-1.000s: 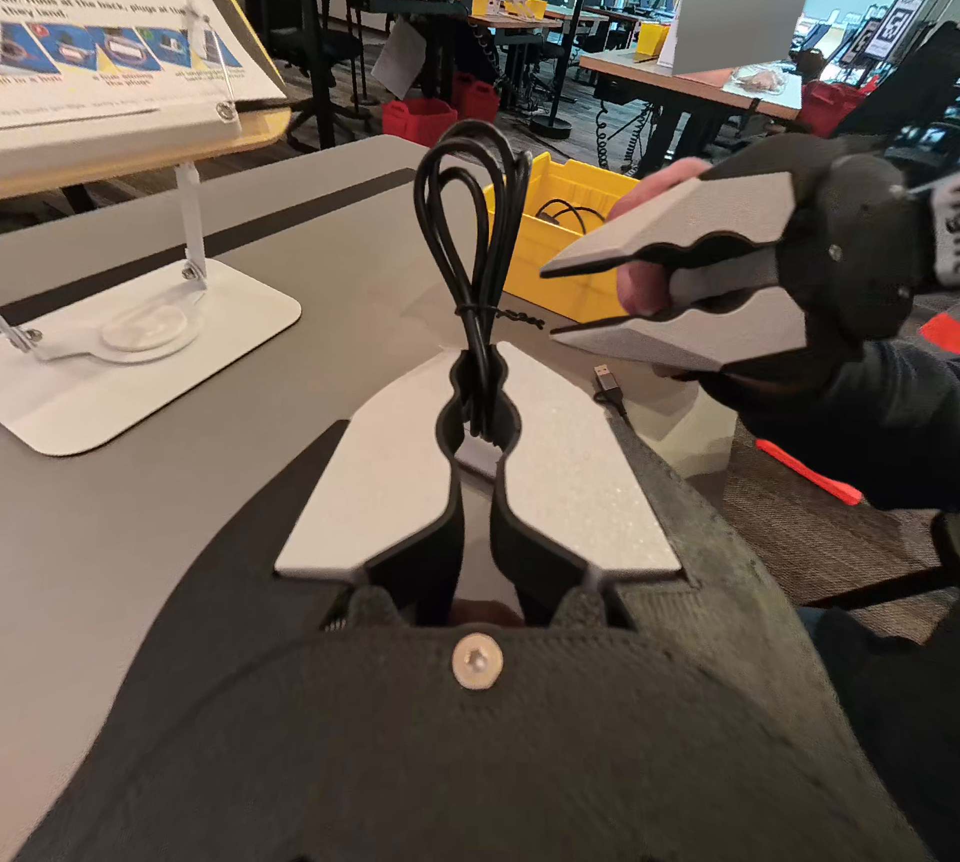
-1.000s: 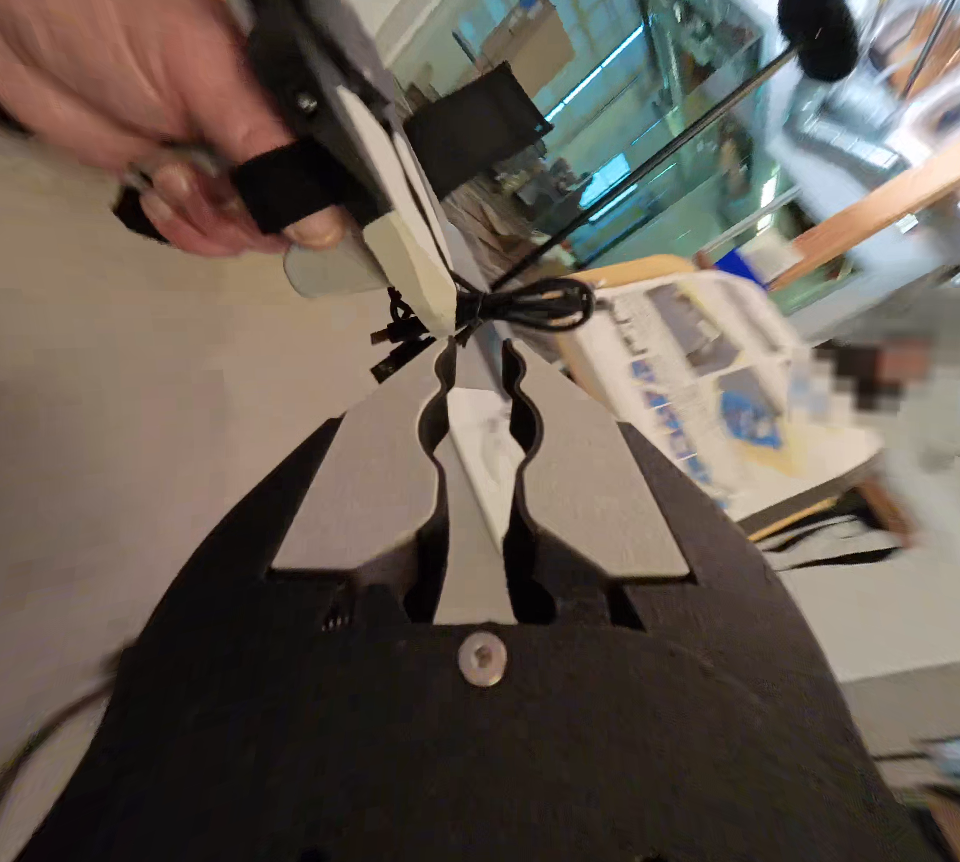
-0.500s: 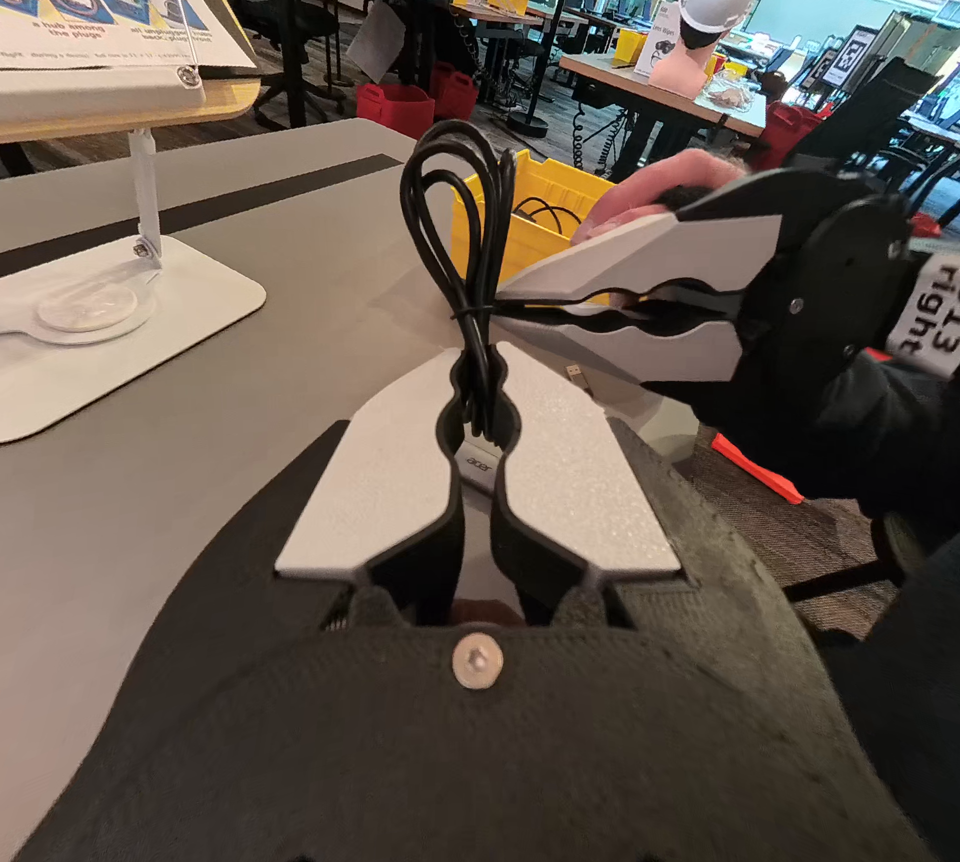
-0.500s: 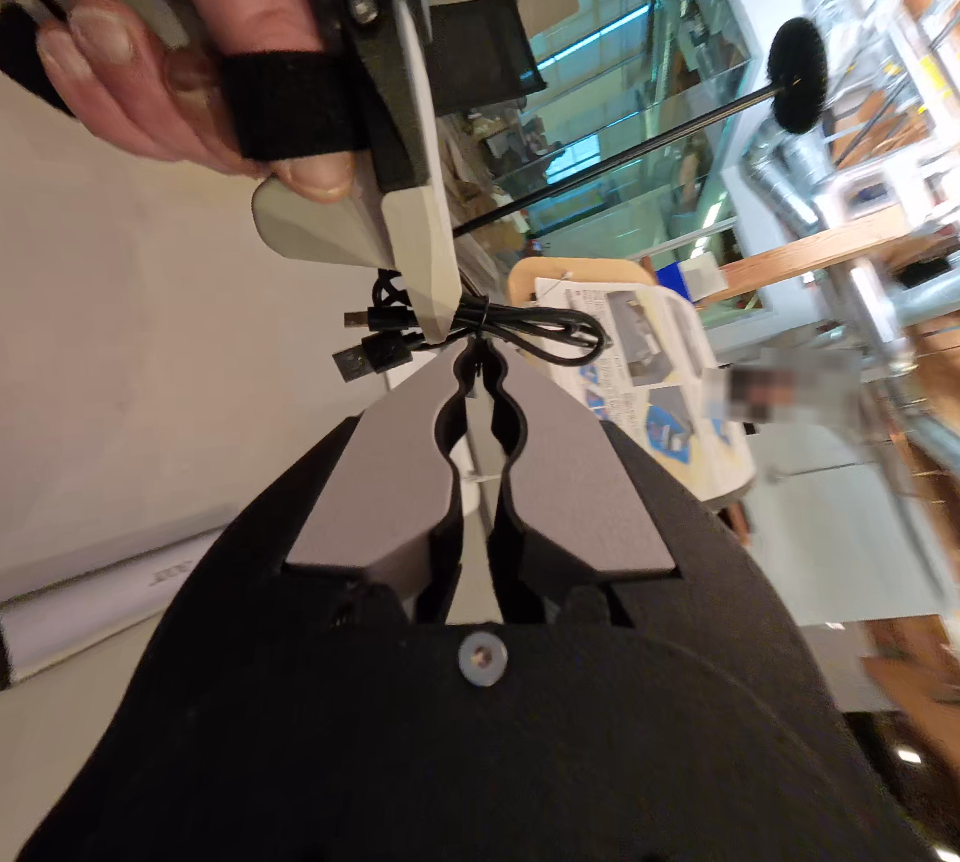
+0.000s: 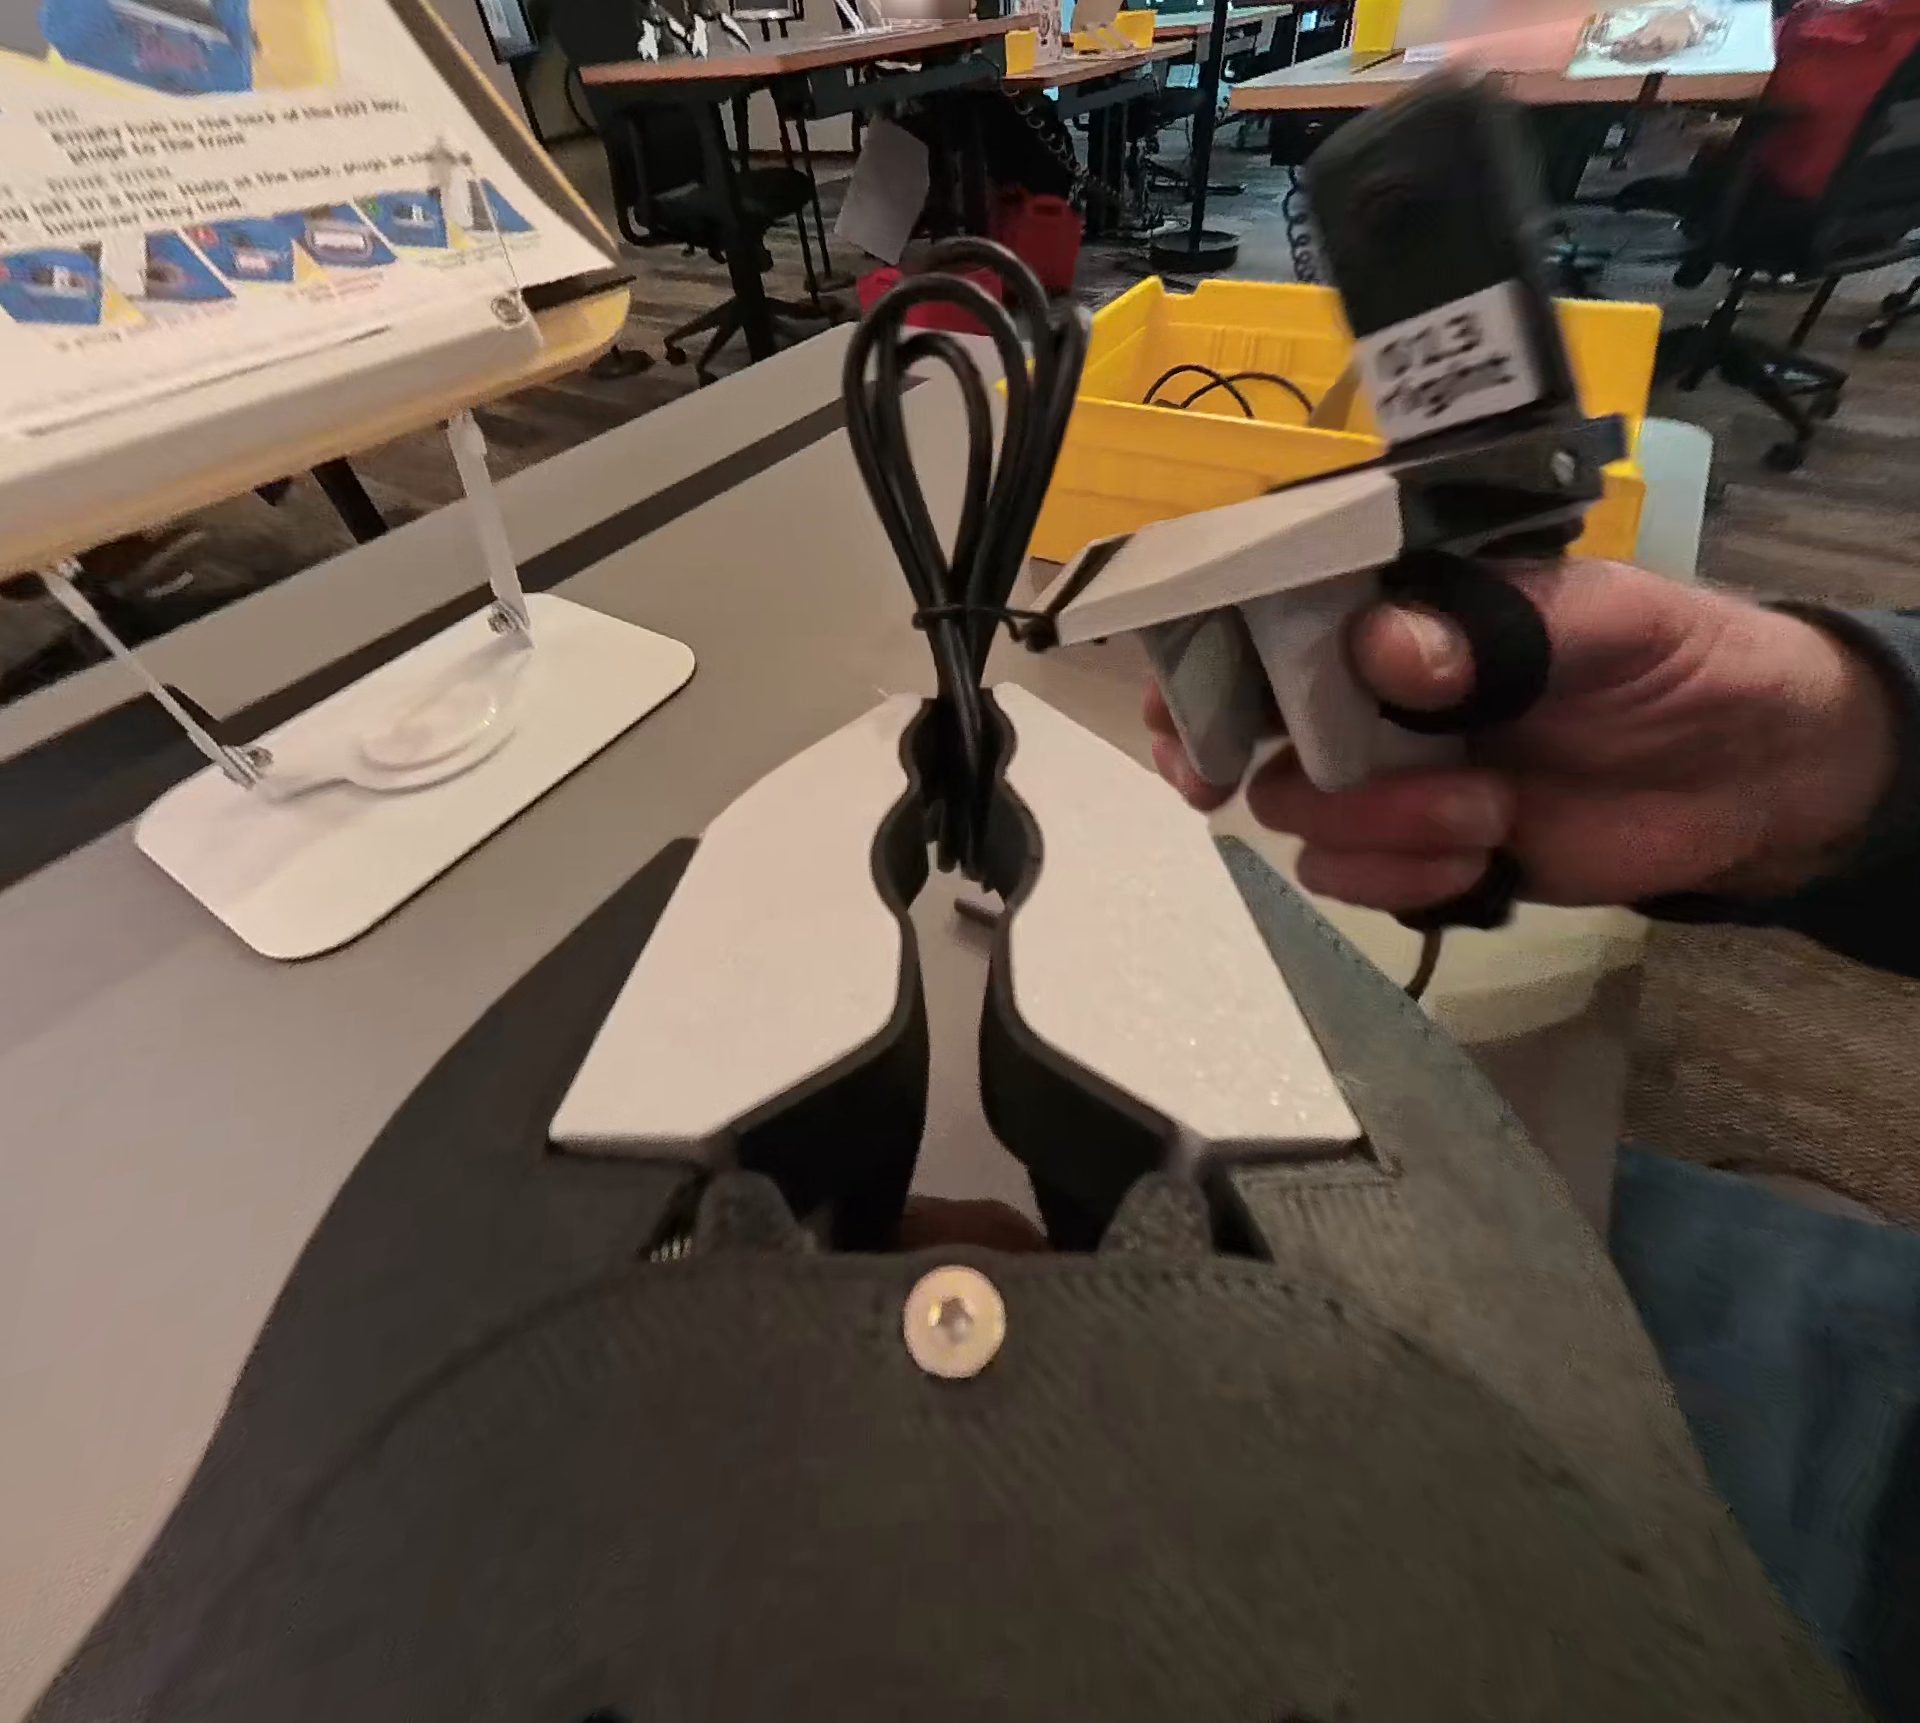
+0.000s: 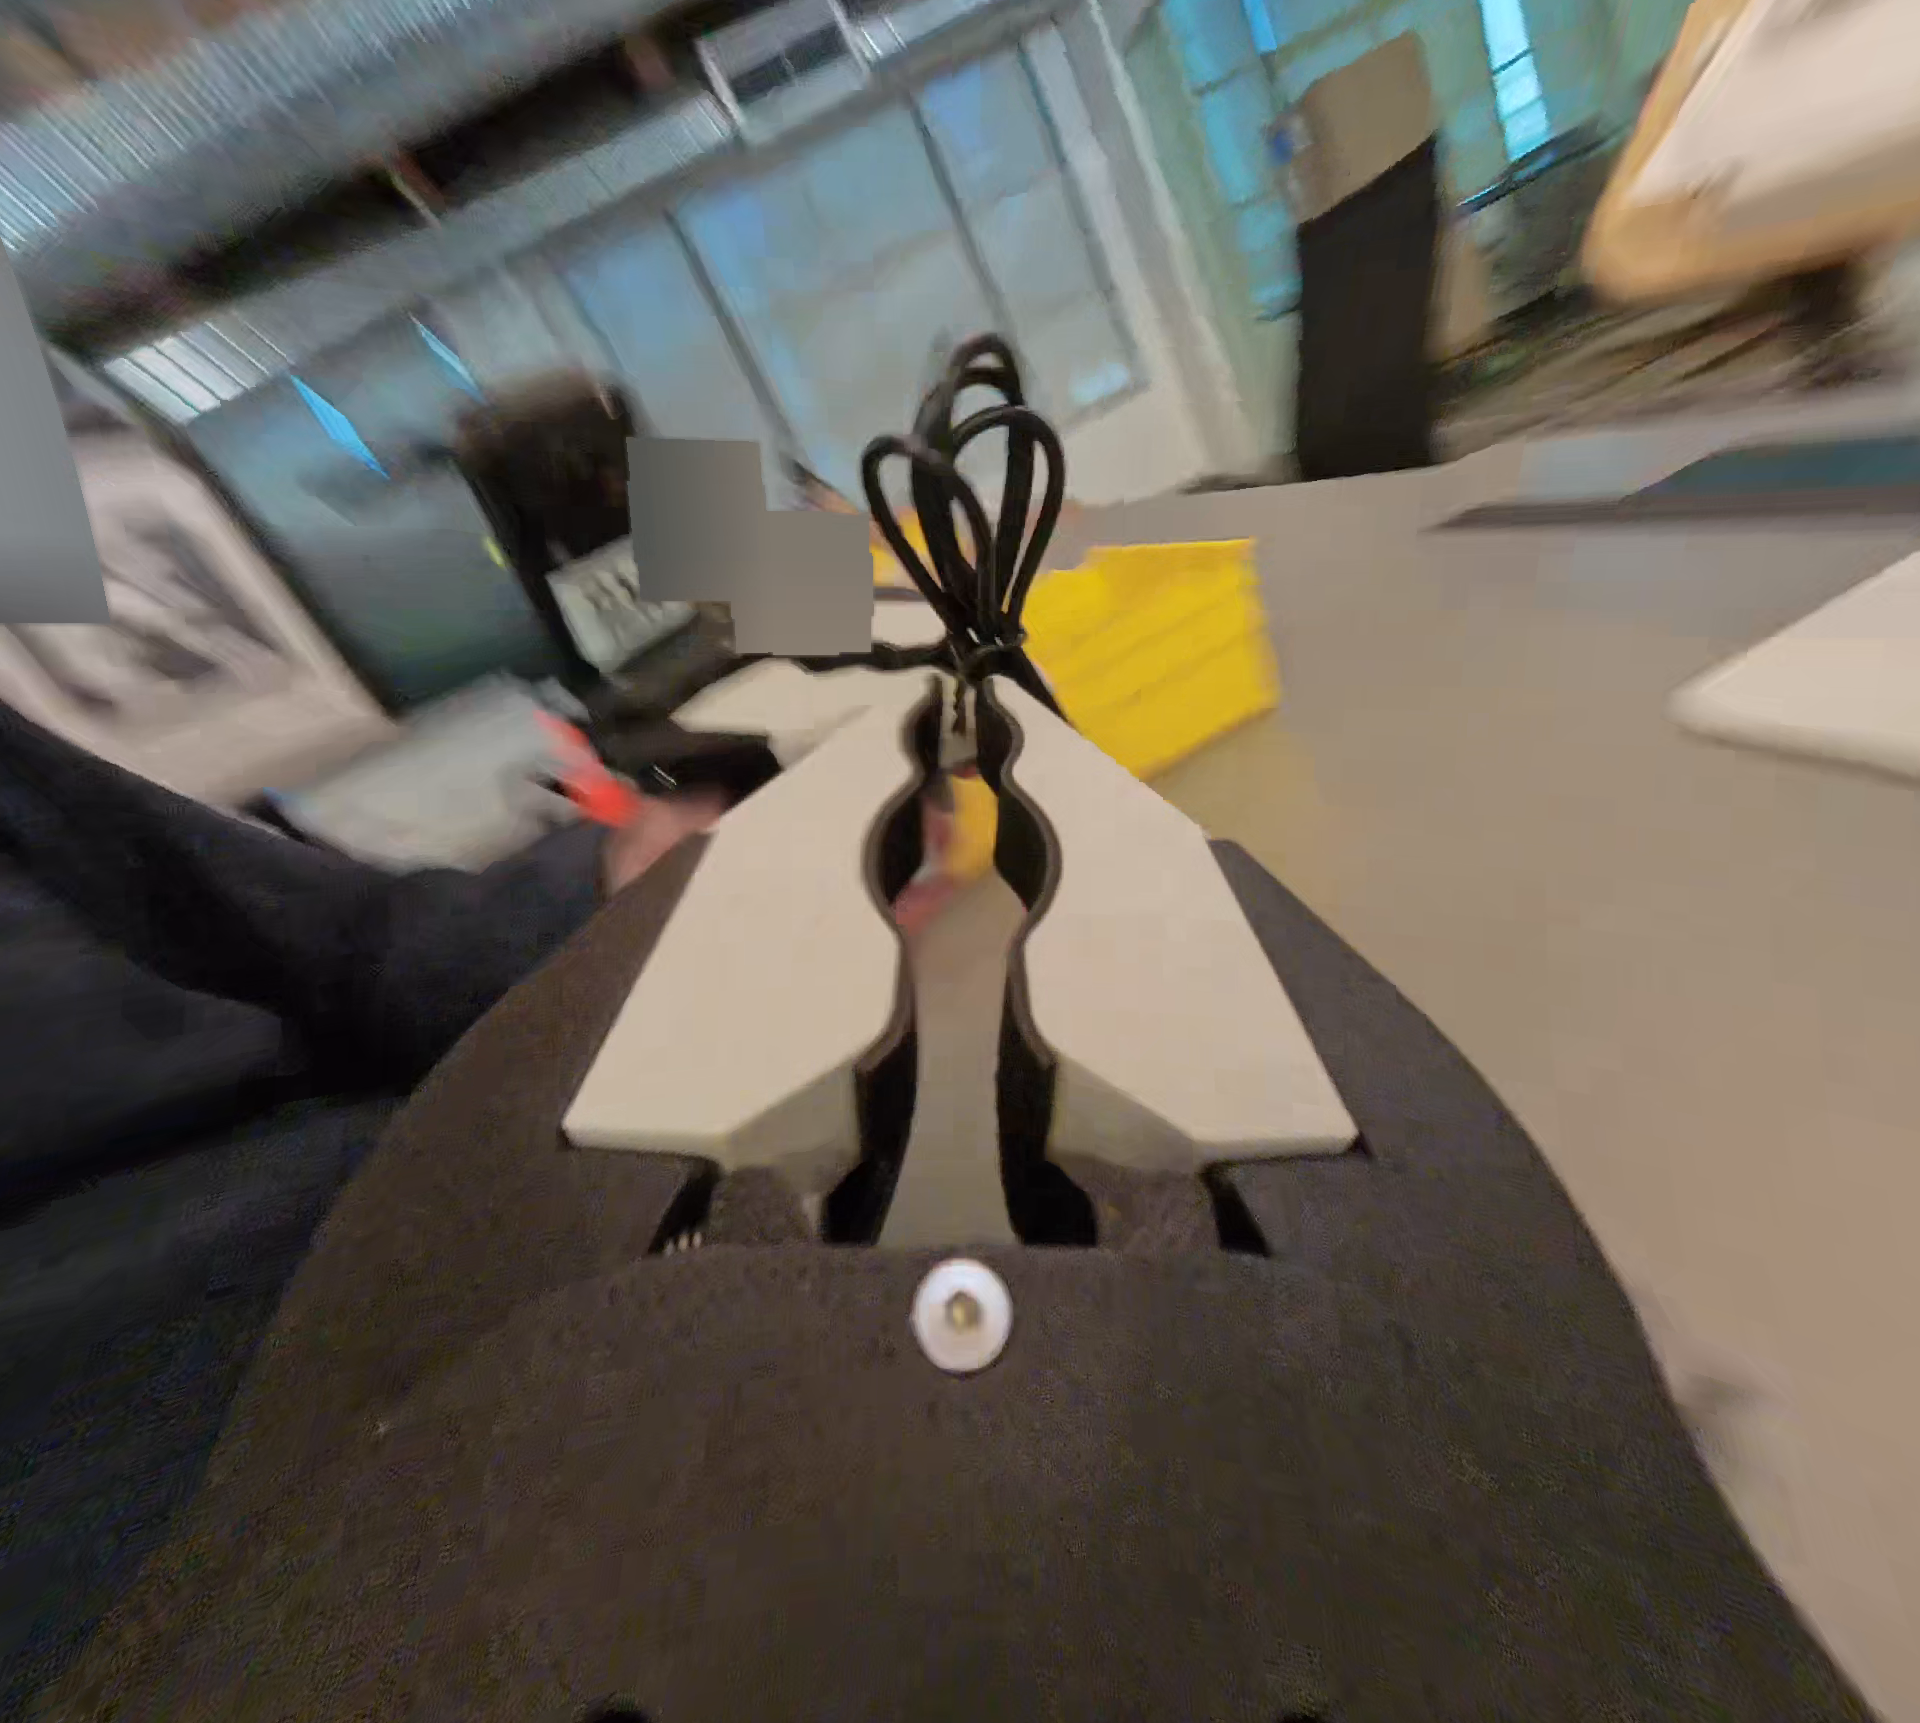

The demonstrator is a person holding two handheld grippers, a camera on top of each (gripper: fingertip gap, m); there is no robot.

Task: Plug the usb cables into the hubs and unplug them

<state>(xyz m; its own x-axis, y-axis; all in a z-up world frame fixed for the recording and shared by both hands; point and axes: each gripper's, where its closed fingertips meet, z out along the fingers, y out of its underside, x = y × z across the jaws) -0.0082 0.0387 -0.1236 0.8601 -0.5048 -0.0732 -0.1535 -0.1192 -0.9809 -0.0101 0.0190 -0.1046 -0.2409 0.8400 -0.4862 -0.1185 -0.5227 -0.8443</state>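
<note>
Grey table (image 5: 312, 1029) in an open office. Coiled black usb cable (image 5: 961, 468) stands upright above it, long axis vertical, loops up, lower end clamped in the closed left gripper (image 5: 961, 769). Right gripper (image 5: 1049, 624), half a second ago flat at the twist tie (image 5: 961, 619), is now rolled on edge, tips pinching the tie from the right; judged to be twisting it off before plugging. Yellow bin (image 5: 1164, 468) sits beyond; paper stand (image 5: 416, 780) far left.

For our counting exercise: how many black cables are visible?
2: a tied bundle in the left gripper, a loose cable in the yellow bin; more may hide there.
</note>
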